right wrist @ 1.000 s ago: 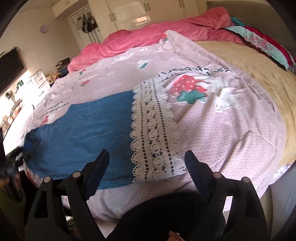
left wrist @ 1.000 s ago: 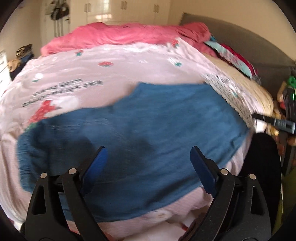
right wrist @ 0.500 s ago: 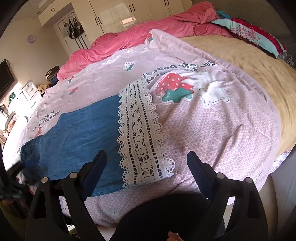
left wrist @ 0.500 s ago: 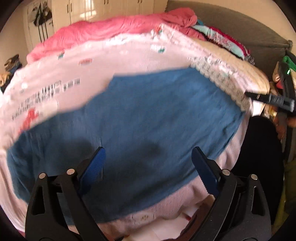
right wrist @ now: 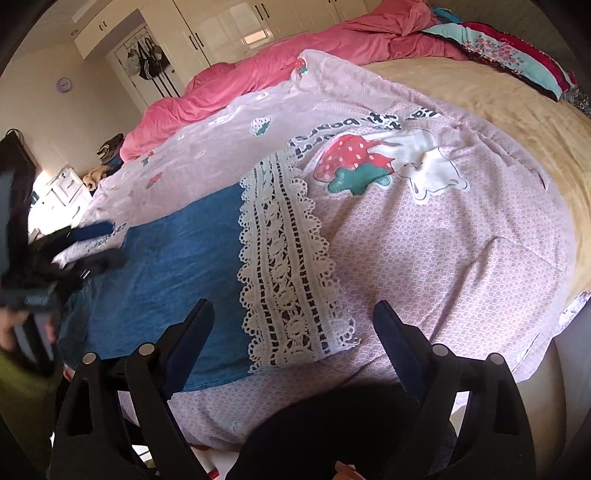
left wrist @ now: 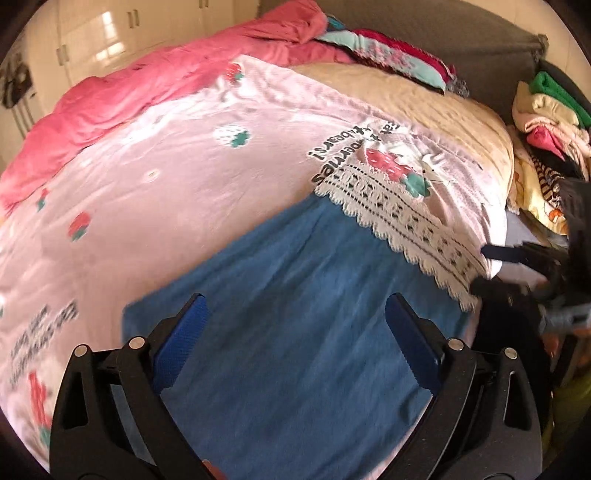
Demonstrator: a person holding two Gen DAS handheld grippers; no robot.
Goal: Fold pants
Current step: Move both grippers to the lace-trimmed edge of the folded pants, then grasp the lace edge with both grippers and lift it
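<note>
1. Broadly, I see a pink strawberry-print quilt (right wrist: 461,251) spread beyond both claws, a rumpled pink duvet (left wrist: 155,77) further back and white wardrobes (right wrist: 229,29) behind it.
2. My left gripper (left wrist: 295,332) points steeply down, released, nothing between its fingers.
3. My right gripper (right wrist: 293,332) tilts down too, released and empty.
4. Blue pants (left wrist: 295,325) lie flat under the left claw; their white lace hem (right wrist: 280,258) lies just ahead of the right claw.

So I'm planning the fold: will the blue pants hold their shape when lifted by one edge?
Probably not: the blue pants lie flat and thin, so they should drape. The lace hem looks openwork and could snag on fingers.
</note>
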